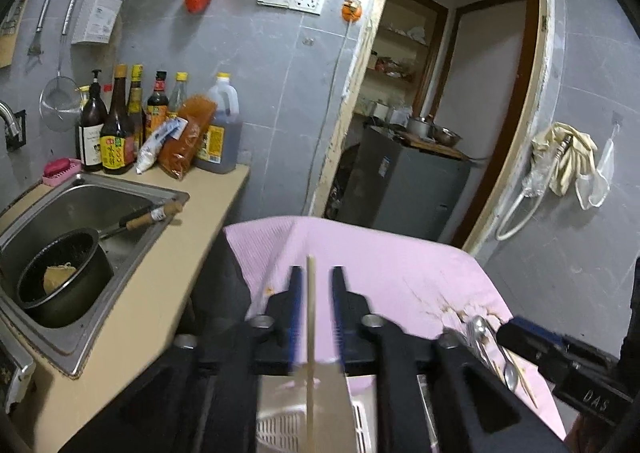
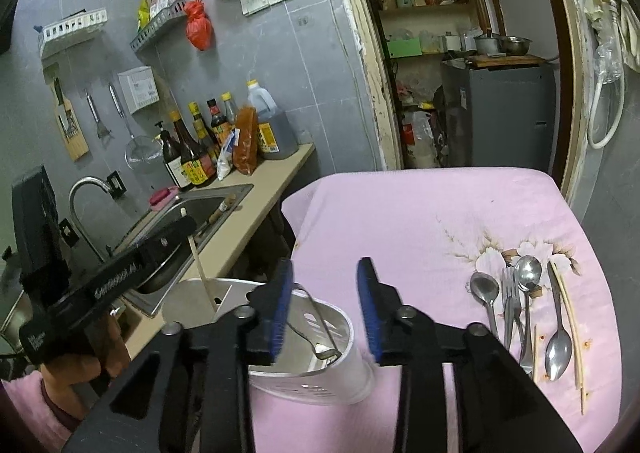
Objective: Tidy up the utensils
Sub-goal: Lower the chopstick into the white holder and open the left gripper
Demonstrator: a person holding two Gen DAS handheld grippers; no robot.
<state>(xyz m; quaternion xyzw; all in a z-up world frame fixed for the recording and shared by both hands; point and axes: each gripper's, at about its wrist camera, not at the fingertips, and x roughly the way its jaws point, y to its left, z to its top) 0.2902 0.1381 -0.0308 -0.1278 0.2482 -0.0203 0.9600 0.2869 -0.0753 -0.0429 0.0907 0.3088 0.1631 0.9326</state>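
- My left gripper (image 1: 316, 281) hangs over the white utensil holder (image 2: 320, 365), jaws slightly apart, a chopstick (image 1: 311, 333) standing between them; no pad seems to press on it.
- The chopstick's long axis runs near upright, lower end inside the holder.
- My right gripper (image 2: 326, 309) hovers just beyond the holder's rim, jaws apart and empty.
- The remaining spoons (image 2: 528, 277), fork (image 2: 509, 293) and chopsticks (image 2: 570, 317) lie to the right of the holder on the pink cloth (image 2: 420, 213), handles pointing toward me.
- My right hand is nearer them, so I judge it should reach rightward from the holder next.
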